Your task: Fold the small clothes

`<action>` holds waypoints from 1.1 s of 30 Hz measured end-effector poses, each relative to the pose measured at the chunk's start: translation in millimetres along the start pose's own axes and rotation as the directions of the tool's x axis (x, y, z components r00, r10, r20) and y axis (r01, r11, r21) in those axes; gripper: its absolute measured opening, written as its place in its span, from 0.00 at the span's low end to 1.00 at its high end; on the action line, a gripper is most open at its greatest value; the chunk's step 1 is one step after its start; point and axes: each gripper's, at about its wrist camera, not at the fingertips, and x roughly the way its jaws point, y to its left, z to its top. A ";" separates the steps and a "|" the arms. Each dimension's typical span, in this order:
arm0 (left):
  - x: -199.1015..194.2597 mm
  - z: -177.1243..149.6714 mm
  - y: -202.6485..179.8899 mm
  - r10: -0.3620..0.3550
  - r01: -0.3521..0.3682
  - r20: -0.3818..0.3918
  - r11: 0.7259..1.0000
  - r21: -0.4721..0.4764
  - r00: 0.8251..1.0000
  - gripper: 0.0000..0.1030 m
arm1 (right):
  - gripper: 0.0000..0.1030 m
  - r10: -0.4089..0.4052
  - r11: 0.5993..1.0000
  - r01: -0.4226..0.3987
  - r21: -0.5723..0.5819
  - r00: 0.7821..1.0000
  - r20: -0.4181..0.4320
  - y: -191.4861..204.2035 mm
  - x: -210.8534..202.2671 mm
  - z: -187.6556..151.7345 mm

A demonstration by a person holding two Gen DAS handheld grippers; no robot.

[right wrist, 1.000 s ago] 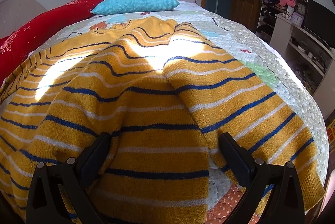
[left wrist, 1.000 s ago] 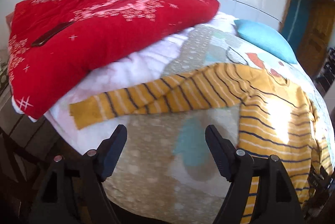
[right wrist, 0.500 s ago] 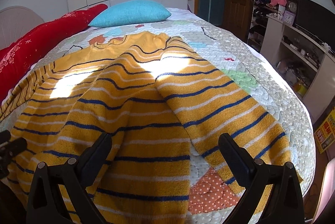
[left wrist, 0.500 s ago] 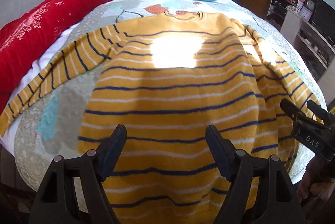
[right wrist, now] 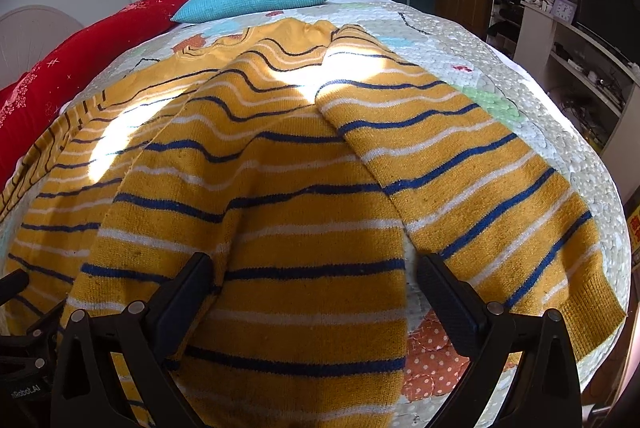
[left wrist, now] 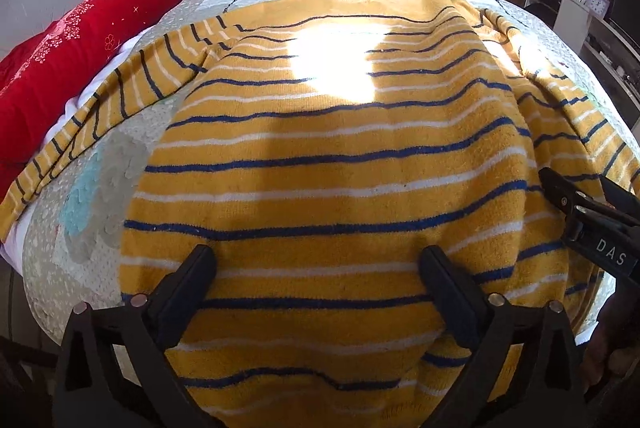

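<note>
Both jaws stand spread and hold nothing. My left gripper [left wrist: 316, 292], aimed at the red blanket [left wrist: 80, 55] a second ago, has swung over the striped sweater [left wrist: 340, 163], which lies flat on the quilt [right wrist: 500, 75]. My right gripper [right wrist: 316, 292] hovers at its hem, so I judge folding can begin.

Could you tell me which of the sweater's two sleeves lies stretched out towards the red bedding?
The left sleeve; it reaches out beside the red bedding, whereas the right sleeve angles away from it.
</note>
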 end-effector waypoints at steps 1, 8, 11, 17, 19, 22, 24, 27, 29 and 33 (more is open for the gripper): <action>-0.4 -0.3 -0.1 0.004 -0.004 0.003 1.000 0.000 1.000 1.00 | 1.00 -0.006 1.000 0.006 -0.003 1.000 0.007 1.4 0.2 -0.6; -2.3 -3.6 1.3 0.017 -0.017 0.017 1.000 0.005 1.000 1.00 | 1.00 -0.034 0.999 0.034 -0.010 0.999 0.039 6.9 -0.8 -5.6; -1.8 -5.0 2.9 0.018 -0.019 0.021 1.000 0.007 1.000 1.00 | 1.00 -0.037 0.999 0.037 -0.013 0.998 0.046 7.1 -0.5 -5.6; -1.7 -7.1 4.7 0.020 -0.020 0.028 1.000 0.011 0.999 1.00 | 1.00 -0.039 0.999 0.039 -0.015 0.998 0.058 8.1 -0.9 -7.5; -1.1 -8.1 4.6 0.022 -0.022 0.031 1.000 0.012 0.999 1.00 | 1.00 -0.039 0.999 0.040 -0.015 0.997 0.061 8.3 -1.3 -8.1; -1.2 -8.5 4.8 0.022 -0.023 0.032 1.000 0.013 0.999 1.00 | 1.00 -0.036 0.999 0.037 -0.012 0.997 0.068 8.1 -1.3 -9.1; -1.4 -8.4 5.1 0.022 -0.023 0.034 1.000 0.013 0.999 1.00 | 1.00 -0.034 0.999 0.035 -0.011 0.997 0.072 7.8 -1.1 -9.5; -1.5 -8.6 5.3 0.023 -0.023 0.034 1.000 0.014 0.999 1.00 | 1.00 -0.035 0.999 0.036 -0.011 0.997 0.076 7.5 -1.3 -10.4; -1.5 -8.6 5.6 0.022 -0.023 0.035 1.000 0.014 0.999 1.00 | 1.00 -0.034 0.999 0.035 -0.011 0.996 0.077 7.3 -1.2 -10.7; -1.3 -9.1 5.6 0.022 -0.023 0.034 1.000 0.015 0.999 1.00 | 1.00 -0.034 0.999 0.035 -0.012 0.996 0.078 7.0 -1.1 -10.7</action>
